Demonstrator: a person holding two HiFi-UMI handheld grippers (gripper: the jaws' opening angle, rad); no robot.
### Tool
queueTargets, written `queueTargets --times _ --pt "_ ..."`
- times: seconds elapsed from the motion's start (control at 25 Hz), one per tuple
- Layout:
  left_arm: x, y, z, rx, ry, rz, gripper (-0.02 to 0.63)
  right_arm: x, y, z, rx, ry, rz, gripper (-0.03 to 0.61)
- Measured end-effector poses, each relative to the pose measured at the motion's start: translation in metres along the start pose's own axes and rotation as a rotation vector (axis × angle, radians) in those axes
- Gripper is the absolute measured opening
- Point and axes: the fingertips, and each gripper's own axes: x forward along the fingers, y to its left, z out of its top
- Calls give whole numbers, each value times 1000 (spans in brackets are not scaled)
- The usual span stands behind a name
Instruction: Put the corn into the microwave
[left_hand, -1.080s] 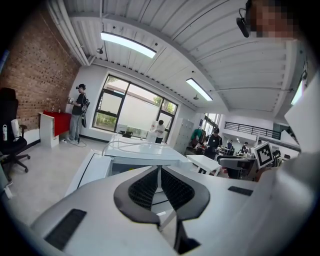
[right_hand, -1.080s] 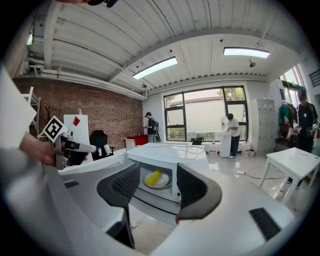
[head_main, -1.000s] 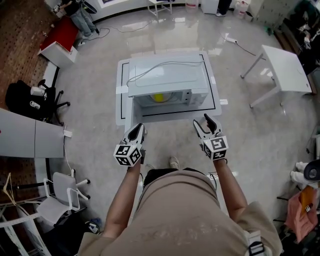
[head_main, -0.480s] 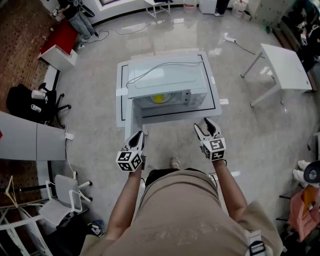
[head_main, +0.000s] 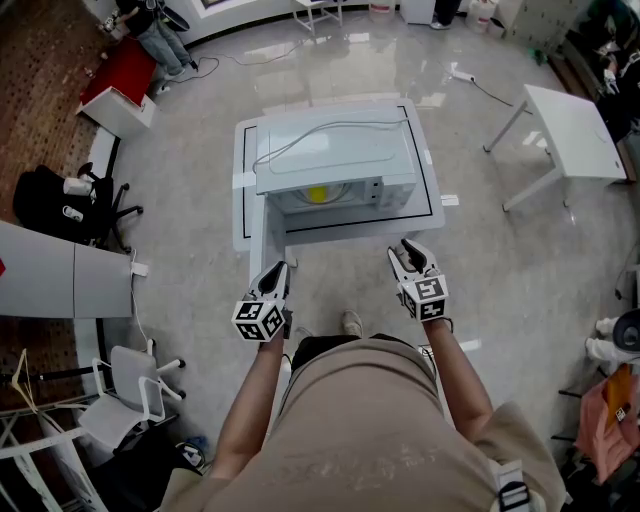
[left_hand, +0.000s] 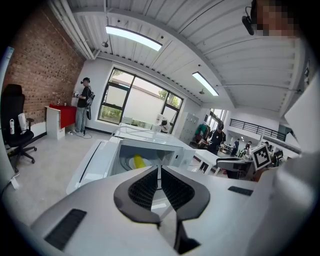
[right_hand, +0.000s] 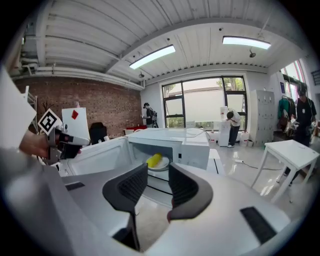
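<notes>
White table (head_main: 243, 215): corn (head_main: 316, 195) inside open microwave (head_main: 335, 160), well beyond closed left gripper (head_main: 277, 270)

Corn (head_main: 316, 195) on plate (right_hand: 163, 165) inside microwave (head_main: 335, 155); microwave on table (head_main: 428, 190); door (left_hand: 92, 162) at left; side table (head_main: 570, 135) well right.

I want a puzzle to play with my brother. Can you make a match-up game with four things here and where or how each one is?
Things:
1. corn
2. microwave door
3. left gripper
4. cable

Place or state:
A. lying on top of the microwave
B. swung open
C. jaws shut, nothing held
D. on the plate inside the microwave

Pairs: 1-D, 2-B, 3-C, 4-A
</notes>
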Motion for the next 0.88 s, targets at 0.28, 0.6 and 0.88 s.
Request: queueTargets --times 0.28,0.6,0.88 --pt "2 0 -2 1 12 -2 9 1 9 2 -24 2 28 100" --pt "6 -1 -1 3 20 -4 9 4 12 1 -18 -1 47 97" --pt "5 -1 -5 2 26 -4 9 3 18 2 -42 -12 69 97"
